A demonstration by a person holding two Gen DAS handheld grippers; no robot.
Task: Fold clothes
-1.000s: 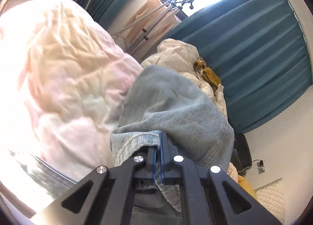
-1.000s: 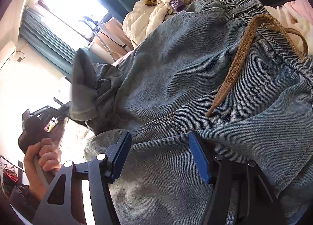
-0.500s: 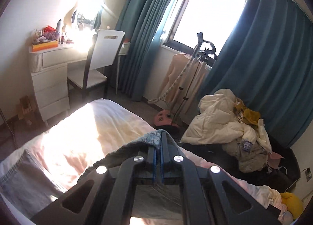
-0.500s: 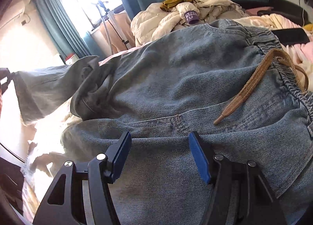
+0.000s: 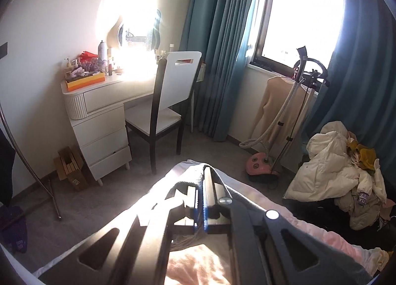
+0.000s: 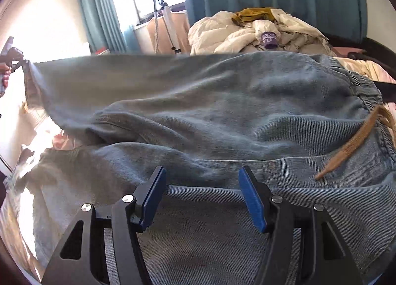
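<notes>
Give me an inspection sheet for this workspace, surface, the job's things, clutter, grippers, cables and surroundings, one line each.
Surface: bed with pale pink cover, sunlit.
Job's things: denim trousers spread across the bed, elastic waistband at right, brown drawstring lying loose on them; one leg end pulled out to the far left.
Clutter: heap of cream padded jackets beside the bed.
Grippers: left gripper shut on a fold of the denim; right gripper open above the denim, pads clear of it.
Cables: garment steamer hose looping to the floor.
Surroundings: white dressing table with bottles, chair, teal curtains, bright window.
</notes>
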